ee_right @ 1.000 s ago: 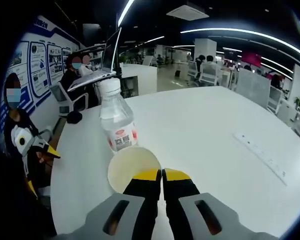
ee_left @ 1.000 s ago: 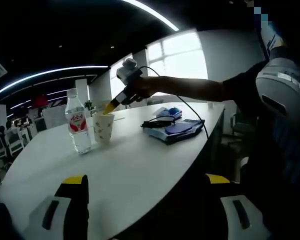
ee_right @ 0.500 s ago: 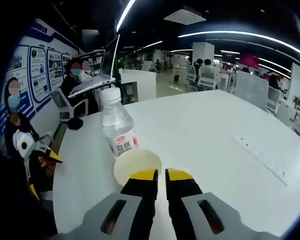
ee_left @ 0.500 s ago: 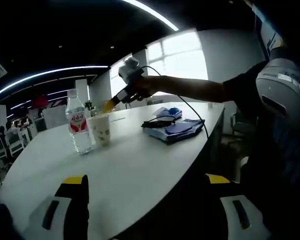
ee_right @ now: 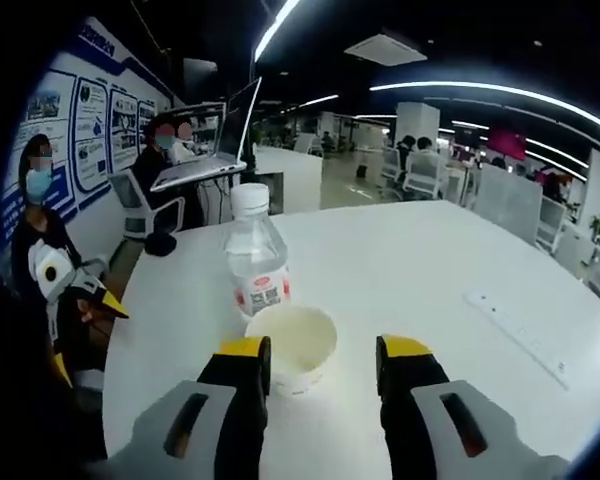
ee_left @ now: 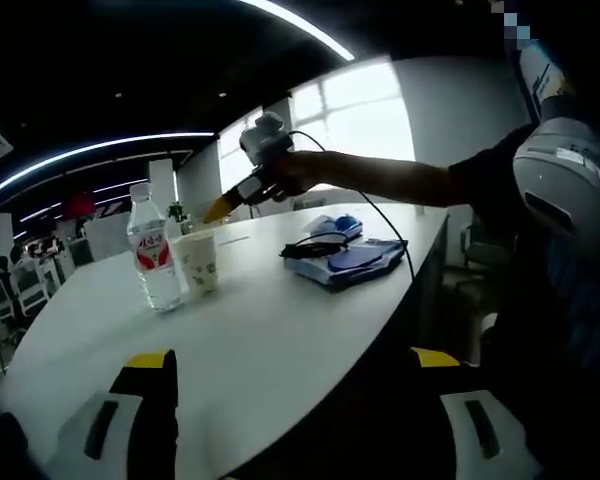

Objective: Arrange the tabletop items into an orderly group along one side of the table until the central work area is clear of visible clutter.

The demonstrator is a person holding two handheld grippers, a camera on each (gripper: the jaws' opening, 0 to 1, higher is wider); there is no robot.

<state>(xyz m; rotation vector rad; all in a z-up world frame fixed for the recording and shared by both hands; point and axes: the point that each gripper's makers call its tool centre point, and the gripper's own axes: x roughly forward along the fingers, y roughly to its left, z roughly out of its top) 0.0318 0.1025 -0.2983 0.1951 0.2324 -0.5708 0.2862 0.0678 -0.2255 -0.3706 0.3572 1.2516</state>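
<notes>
A clear water bottle (ee_left: 152, 255) with a red label stands upright on the white table (ee_left: 280, 330), and a patterned paper cup (ee_left: 200, 262) stands upright right beside it. In the right gripper view the cup (ee_right: 292, 340) sits just beyond my right gripper (ee_right: 325, 352), which is open with nothing between its yellow tips; the bottle (ee_right: 257, 262) is behind the cup. In the left gripper view the right gripper (ee_left: 215, 212) hovers above and behind the cup, held by a hand. My left gripper (ee_left: 295, 365) stands wide open at the near table edge, holding nothing.
A blue flat pouch with a black cable and other small blue things (ee_left: 345, 255) lies toward the table's right side. A white power strip (ee_right: 515, 325) lies on the table. People sit by a laptop (ee_right: 205, 140) beyond the table edge. The person's arm (ee_left: 400, 178) spans above the table.
My right gripper has gone from shut on the cup's rim to open and has drawn back from it. The cup now stands free beside the bottle. The left gripper has stayed put.
</notes>
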